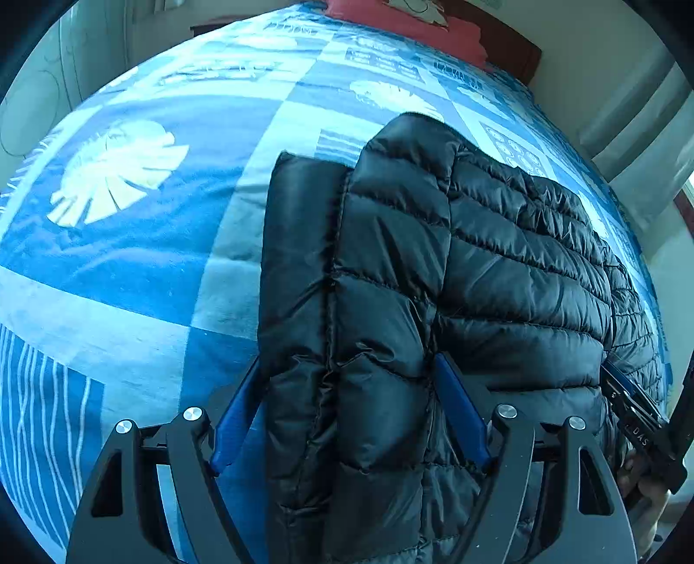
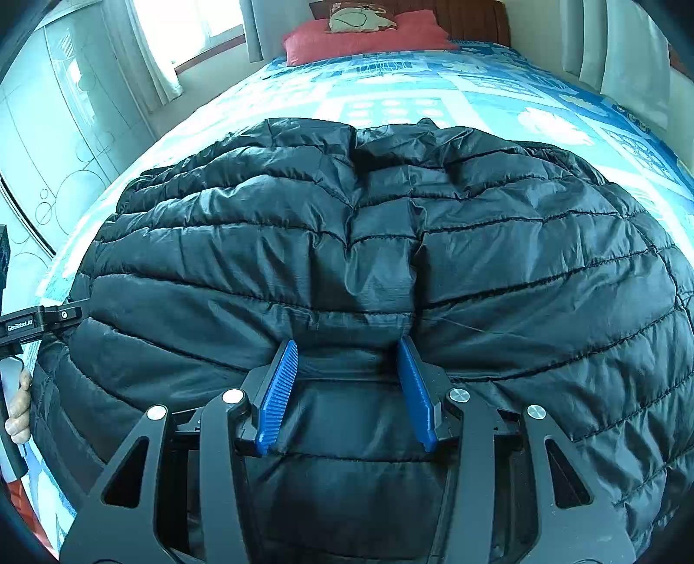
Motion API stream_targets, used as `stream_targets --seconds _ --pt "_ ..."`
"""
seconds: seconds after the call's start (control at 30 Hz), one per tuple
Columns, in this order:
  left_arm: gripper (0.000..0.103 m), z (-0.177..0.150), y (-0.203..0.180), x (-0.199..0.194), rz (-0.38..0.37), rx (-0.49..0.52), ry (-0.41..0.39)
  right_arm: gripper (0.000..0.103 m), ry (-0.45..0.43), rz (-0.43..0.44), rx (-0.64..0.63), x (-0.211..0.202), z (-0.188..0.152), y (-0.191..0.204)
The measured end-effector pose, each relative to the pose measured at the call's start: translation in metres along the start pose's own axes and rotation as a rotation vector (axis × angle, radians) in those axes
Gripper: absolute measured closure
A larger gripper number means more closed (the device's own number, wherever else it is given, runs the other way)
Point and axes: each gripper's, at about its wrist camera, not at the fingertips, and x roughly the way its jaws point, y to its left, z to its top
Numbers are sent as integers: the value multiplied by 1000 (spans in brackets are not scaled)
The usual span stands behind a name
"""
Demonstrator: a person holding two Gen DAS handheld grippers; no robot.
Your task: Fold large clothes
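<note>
Both grippers [image 1: 347,368] [image 2: 347,342] tilt steeply down, clamping the jacket [image 2: 390,243].

One black quilted jacket [image 2: 373,243] lay on one bed [image 2: 499,100]. Two pillows sat at its head: one red [image 2: 364,39], one smaller patterned one [image 2: 360,17] on top. Two grippers were there, left [image 1: 347,368] and right [image 2: 347,351], each with two blue fingers [image 2: 279,390].

Left wrist view: looks steeply down past its fingers [image 1: 459,412], close over the jacket's [image 1: 433,260] left edge, toward the headboard end of the bed [image 1: 130,260]. Right wrist view: same heading, close over the jacket's [image 2: 347,260] middle. Shared: jacket, bed [image 2: 542,108], red pillow [image 1: 433,30] [image 2: 364,39]; each view catches the other gripper at its edge.
</note>
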Motion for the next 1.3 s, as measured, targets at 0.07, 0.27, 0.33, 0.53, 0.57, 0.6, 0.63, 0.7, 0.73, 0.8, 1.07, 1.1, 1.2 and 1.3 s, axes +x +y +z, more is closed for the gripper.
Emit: stream_targets --seconds 0.07,0.27,0.33,0.53,0.57,0.6,0.63,0.7,0.73,0.8,1.07,1.1,1.2,1.3 --pt "39 0 -3 1 -15 18 5 55 -2 -3 1 0 -1 1" --pt "66 -3 -21 -7 7 90 -12 55 -6 -11 0 0 -2 4" --pt "71 -3 -28 -12 35 109 -24 55 -6 -14 -3 1 -2 4" --pt "81 -6 -45 -25 98 152 -57 55 -13 -26 -11 0 -3 6" --pt "82 -5 -46 -27 99 149 -62 55 -13 -27 -10 0 -3 7" --pt "82 -4 -46 -30 98 148 -69 55 -14 -25 -9 0 -3 7" --pt "82 -4 -46 -32 97 147 -73 55 -13 -26 -10 0 -3 7" --pt "81 -2 -42 -29 85 134 -53 55 -16 -29 -14 0 -3 8" --pt "80 0 -39 -26 73 120 -46 55 -15 -28 -13 0 -3 7" --pt "74 3 -29 -22 37 89 -28 55 -17 -27 -12 0 -3 6" --pt "47 3 -13 -5 28 42 -14 55 -23 -35 -18 -1 -4 9" --pt "61 3 -11 -4 -34 21 0 55 -24 -38 -19 0 -3 9" --pt "81 4 -19 -14 -48 51 -16 55 -24 -43 -25 -1 -4 10" --pt "85 5 -30 -36 -38 74 -62 55 -27 -52 -31 0 -6 12"
